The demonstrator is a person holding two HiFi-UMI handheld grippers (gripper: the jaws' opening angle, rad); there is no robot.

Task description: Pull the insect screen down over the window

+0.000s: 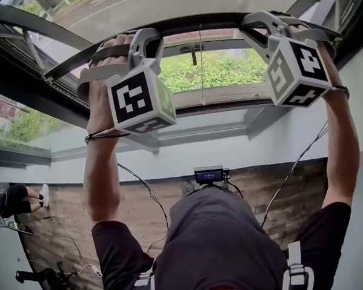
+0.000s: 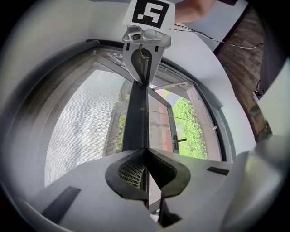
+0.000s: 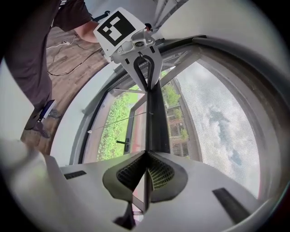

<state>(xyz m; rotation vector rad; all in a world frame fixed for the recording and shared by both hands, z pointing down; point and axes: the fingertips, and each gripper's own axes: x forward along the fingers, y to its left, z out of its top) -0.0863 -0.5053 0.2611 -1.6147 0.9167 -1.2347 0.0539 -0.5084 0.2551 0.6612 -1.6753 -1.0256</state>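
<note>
Surroundings: a window handle (image 2: pixel 179 140) on the open sash and green bushes (image 1: pixel 216 67) show beyond the glass; a brick wall (image 1: pixel 276 195) runs below the sill, and another person (image 1: pixel 15 199) sits at the far left
Between the claws: a thin pull cord (image 1: pixel 201 63) hangs from the bar, apart from both claws
Screen bar (image 1: pixel 200 19): a dark bar overhead, running left to right across the window opening, with the grey mesh (image 2: pixel 77 127) stretched on its far side
Left claw (image 2: pixel 146 154): jaws together on the screen bar's thin edge, near its left end
Right claw (image 3: pixel 146 156): clamped on the same edge, nearer the right end; each claw faces the other along the bar
Arms: both raised overhead, the left hand (image 1: pixel 104 64) and right hand (image 1: pixel 330 55) wrapped round the claw handles
</note>
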